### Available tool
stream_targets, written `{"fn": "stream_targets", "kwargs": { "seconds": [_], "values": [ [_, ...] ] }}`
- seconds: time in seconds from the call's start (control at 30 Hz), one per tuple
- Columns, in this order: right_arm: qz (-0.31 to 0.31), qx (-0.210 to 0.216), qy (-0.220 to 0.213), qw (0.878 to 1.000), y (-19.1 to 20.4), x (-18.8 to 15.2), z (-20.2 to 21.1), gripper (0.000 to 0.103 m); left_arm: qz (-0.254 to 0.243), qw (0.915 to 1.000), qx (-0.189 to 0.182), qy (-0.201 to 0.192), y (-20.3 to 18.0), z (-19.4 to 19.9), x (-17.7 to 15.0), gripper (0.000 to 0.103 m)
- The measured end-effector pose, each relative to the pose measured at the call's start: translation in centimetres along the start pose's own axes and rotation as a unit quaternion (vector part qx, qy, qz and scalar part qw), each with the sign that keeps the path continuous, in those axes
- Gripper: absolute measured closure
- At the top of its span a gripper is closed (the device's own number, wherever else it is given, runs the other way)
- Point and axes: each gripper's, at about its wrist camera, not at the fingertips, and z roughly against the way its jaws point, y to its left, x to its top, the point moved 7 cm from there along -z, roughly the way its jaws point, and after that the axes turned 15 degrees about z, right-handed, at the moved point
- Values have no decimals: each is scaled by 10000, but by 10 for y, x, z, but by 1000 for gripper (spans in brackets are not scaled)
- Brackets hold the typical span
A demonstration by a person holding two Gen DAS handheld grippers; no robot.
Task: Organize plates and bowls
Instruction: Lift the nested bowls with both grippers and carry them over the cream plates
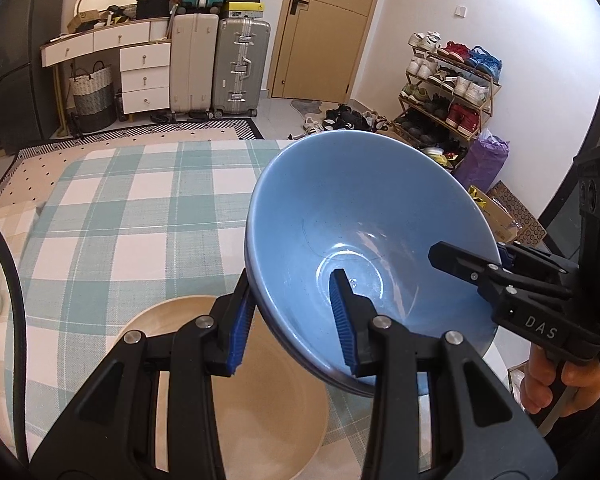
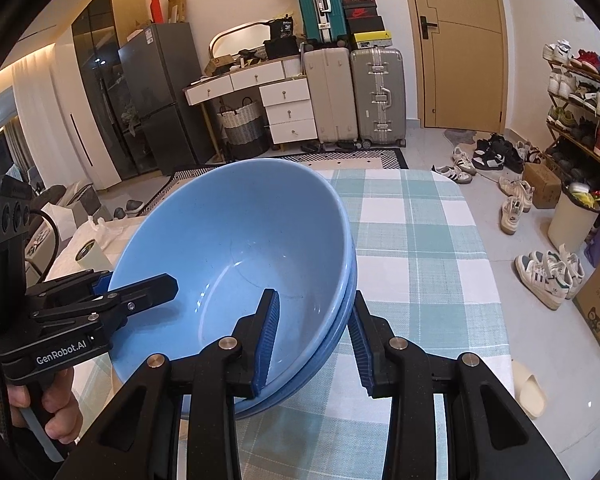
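Observation:
A stack of nested blue bowls (image 1: 340, 216) (image 2: 228, 232) hangs tilted above the checked tablecloth (image 1: 120, 208) (image 2: 412, 248), held from both sides. My left gripper (image 1: 292, 316) (image 2: 140, 288) is shut on the stack's left rim, one pad inside the top bowl and one outside. My right gripper (image 2: 314, 332) (image 1: 480, 264) is shut on the opposite rim in the same way. A cream bowl (image 1: 260, 420) sits on the cloth just below and left of the stack, partly hidden by my left fingers. A hand shows on each handle.
Past the table's far edge stand suitcases (image 2: 376, 96), a white dresser (image 2: 288, 108) and a dark fridge (image 2: 156, 96). A shoe rack (image 1: 448, 84) and loose shoes (image 2: 548, 272) fill the floor on the right. A tape roll (image 2: 88, 252) lies at the left.

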Motion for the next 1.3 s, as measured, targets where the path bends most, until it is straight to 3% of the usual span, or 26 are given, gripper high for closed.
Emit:
{"fn": "stream_targets", "kwargs": {
  "seconds": [0.67, 1.1, 1.3],
  "values": [
    [371, 477, -16, 9982, 72, 5, -12, 68, 337, 9965, 602, -469, 56, 83, -25, 69],
    [637, 784, 138, 9948, 117, 4, -45, 68, 501, 9899, 1172, -626, 105, 87, -36, 69],
    [724, 848, 245, 9935, 129, 0, -59, 68, 603, 9885, 1257, -589, 127, 79, -40, 69]
  ]
}}
